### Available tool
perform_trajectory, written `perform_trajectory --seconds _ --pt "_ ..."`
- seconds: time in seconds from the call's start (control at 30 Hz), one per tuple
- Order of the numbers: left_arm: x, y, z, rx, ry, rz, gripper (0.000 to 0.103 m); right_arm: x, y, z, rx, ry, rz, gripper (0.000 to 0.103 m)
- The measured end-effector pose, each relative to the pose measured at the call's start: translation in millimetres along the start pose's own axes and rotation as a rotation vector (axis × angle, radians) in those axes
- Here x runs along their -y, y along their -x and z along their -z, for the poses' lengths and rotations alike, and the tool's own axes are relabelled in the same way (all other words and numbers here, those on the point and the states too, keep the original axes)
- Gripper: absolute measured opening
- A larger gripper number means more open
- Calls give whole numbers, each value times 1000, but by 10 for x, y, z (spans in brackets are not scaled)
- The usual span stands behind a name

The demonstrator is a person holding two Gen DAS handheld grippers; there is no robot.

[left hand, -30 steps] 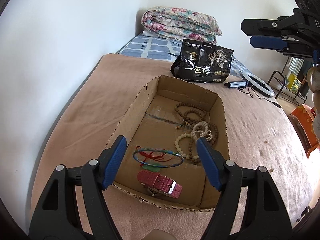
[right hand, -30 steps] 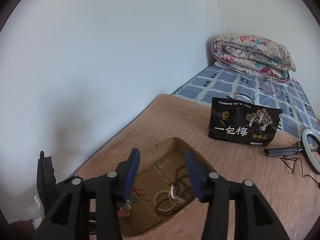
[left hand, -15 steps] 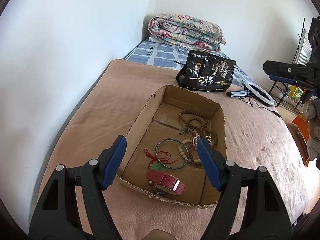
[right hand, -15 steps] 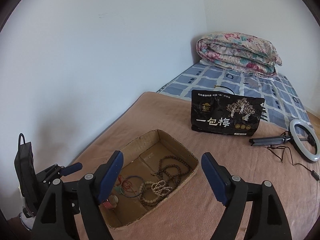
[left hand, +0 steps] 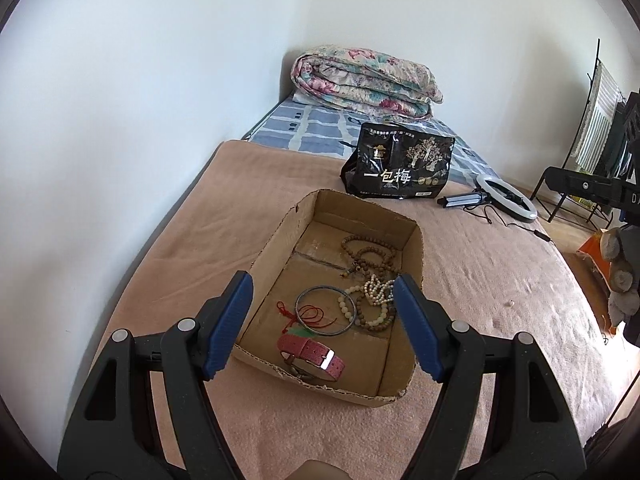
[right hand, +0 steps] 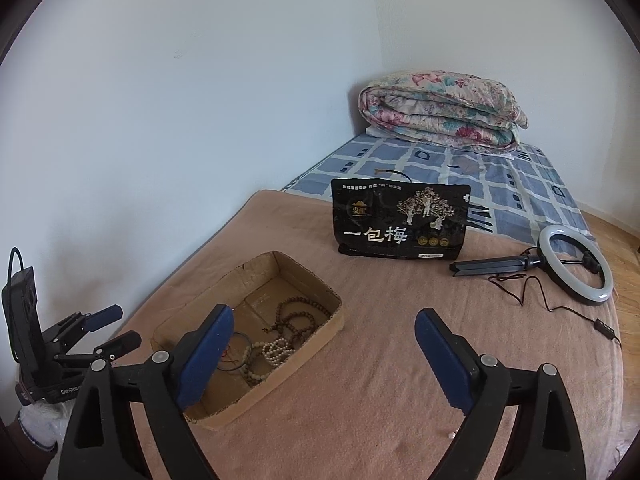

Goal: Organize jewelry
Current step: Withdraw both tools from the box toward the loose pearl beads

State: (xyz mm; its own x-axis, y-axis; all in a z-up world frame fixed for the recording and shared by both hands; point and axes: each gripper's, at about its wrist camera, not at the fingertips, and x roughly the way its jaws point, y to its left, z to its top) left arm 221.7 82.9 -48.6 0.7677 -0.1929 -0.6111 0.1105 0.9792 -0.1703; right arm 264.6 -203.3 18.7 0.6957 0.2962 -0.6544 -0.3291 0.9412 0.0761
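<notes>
- Now, the jewelry sits inside the cardboard box (left hand: 416, 248) on the bed: a red watch (left hand: 311, 357) by the near wall, a bangle (left hand: 325, 310) over a red cord (left hand: 306, 316), pale beads (left hand: 370, 294) and brown beads (left hand: 370, 254) heaped toward the far right side.
- Left gripper (left hand: 323, 322) hangs above the box, fingers spread, nothing between them.
- Right gripper (right hand: 325, 358) has just been opening and stands wide and empty, over the blanket (right hand: 380, 392) beside the box.
- A tiny pale thing (right hand: 451, 435) lies on the blanket near the right gripper; possibly a loose bead, too small to tell.
- Best bet, I'd say: tackle one piece at a time, pinching a strand's edge so the tangled beads don't drag along.
</notes>
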Motion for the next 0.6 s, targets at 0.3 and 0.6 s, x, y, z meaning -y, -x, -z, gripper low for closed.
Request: perform_trajectory --seconds 0.3,0.6 --pt "397 117 103 13 -56 66 75 417 440 348 16 20 78 101" --pt "960 92 266 -14 -127 168 75 1003 682 776 -14 -48 152 101"
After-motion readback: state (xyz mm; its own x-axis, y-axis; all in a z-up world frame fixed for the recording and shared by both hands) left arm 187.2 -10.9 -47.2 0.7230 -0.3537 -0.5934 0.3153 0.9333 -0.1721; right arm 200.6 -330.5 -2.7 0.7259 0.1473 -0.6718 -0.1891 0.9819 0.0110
